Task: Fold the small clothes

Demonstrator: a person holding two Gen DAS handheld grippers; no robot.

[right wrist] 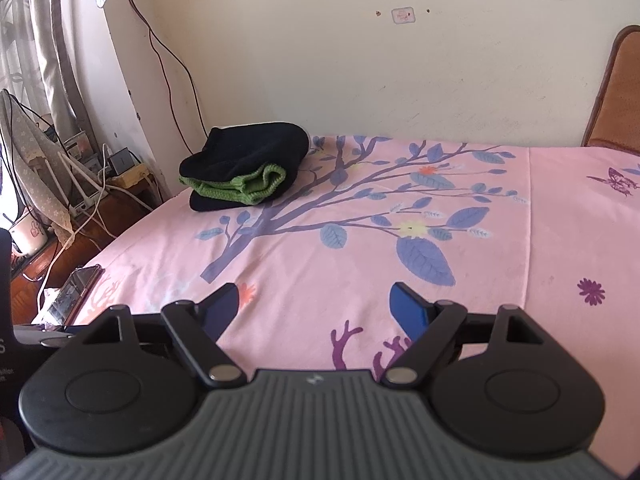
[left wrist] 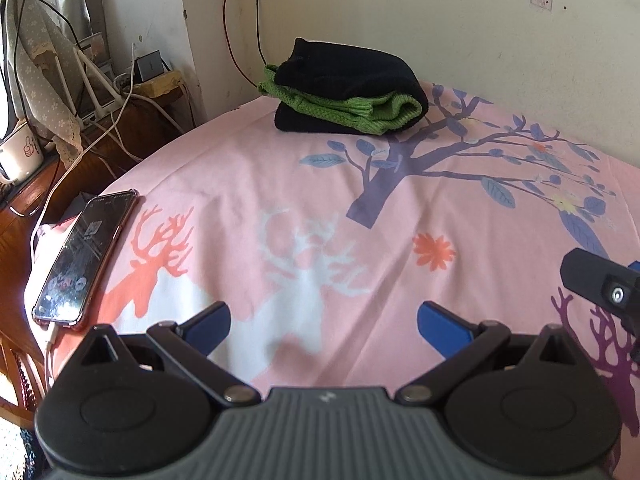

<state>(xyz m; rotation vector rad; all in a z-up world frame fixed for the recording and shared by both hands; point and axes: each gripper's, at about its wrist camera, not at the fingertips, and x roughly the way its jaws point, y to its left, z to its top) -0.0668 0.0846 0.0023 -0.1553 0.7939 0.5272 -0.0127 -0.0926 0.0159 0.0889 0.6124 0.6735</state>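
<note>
Two grippers: left gripper (left wrist: 323, 320) and right gripper (right wrist: 315, 306) are hovering wide, holding nothing.
Folded clothes (left wrist: 349, 89): lying stacked far left on bed (left wrist: 280, 176), likely keeping near space free.

no readable text, phone screen (left wrist: 86, 256) too blurred

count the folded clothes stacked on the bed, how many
3 show in the stack near the far wall: a black top piece, a green knit piece in the middle, and a black bottom piece. The two blacks could be one garment; more may be hidden.
</note>
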